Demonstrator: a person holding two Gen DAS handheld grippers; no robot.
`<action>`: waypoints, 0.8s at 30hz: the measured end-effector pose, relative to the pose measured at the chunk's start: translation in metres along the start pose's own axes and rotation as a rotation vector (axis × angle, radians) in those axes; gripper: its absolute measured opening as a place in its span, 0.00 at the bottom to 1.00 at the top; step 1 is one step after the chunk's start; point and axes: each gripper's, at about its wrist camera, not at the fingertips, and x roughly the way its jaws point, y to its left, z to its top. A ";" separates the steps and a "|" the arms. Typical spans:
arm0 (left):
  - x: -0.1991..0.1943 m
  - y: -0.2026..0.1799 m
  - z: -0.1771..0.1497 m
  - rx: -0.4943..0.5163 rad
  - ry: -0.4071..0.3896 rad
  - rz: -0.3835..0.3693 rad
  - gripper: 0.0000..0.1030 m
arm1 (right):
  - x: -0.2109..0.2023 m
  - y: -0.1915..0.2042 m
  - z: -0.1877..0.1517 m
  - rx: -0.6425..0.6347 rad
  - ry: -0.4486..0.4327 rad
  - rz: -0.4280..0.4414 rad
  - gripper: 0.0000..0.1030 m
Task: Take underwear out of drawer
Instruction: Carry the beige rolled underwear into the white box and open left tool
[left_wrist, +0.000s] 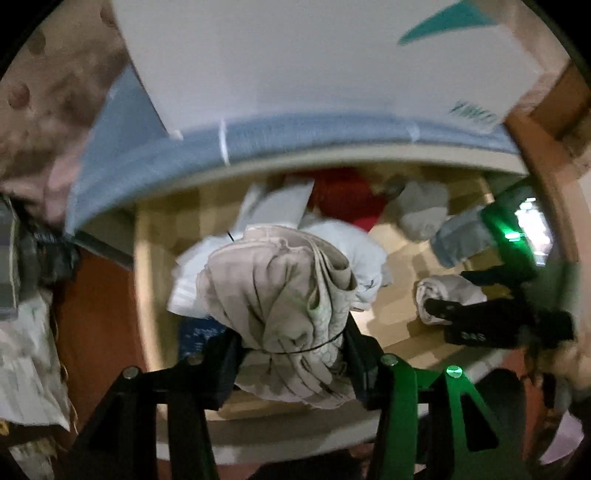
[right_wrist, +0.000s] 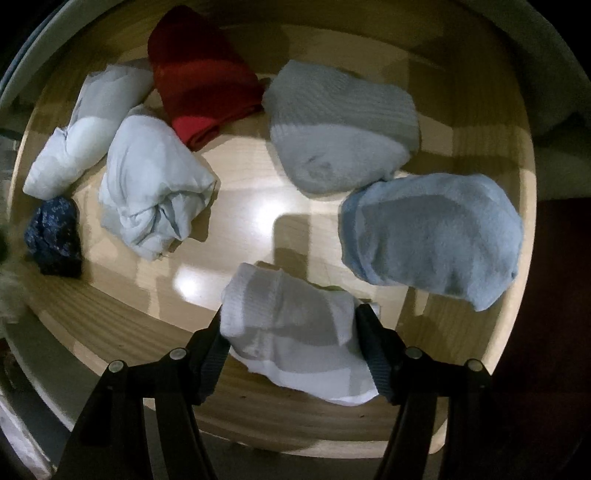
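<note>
Over the open drawer (left_wrist: 147, 280), the left gripper (left_wrist: 291, 354) pinches a bunched beige underwear bundle (left_wrist: 280, 302), held up above the other clothes. Down inside, near the front wall, the right gripper (right_wrist: 291, 332) is clamped on a rolled white-and-grey piece (right_wrist: 295, 332) at the wooden floor (right_wrist: 236, 206). A bare, shiny patch of floor lies in the middle, ringed by clothes: two pale white rolls (right_wrist: 155, 184) and a dark blue patterned ball (right_wrist: 53, 236) to the left, a red piece (right_wrist: 199, 81) at the back, a grey bundle (right_wrist: 340, 125) and a light blue bundle (right_wrist: 432, 236) to the right, the blue one close to the right-hand wall. A blue-edged surface (left_wrist: 295, 129) overhangs the drawer's back edge.
</note>
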 end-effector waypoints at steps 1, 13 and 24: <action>-0.012 0.001 -0.001 0.010 -0.025 -0.004 0.49 | 0.001 0.004 -0.002 -0.005 -0.005 -0.012 0.62; -0.182 0.010 0.024 0.095 -0.498 0.006 0.49 | 0.016 0.026 -0.015 -0.017 -0.047 -0.098 0.62; -0.153 0.011 0.170 0.016 -0.380 0.071 0.49 | 0.011 0.031 -0.023 -0.004 -0.080 -0.089 0.62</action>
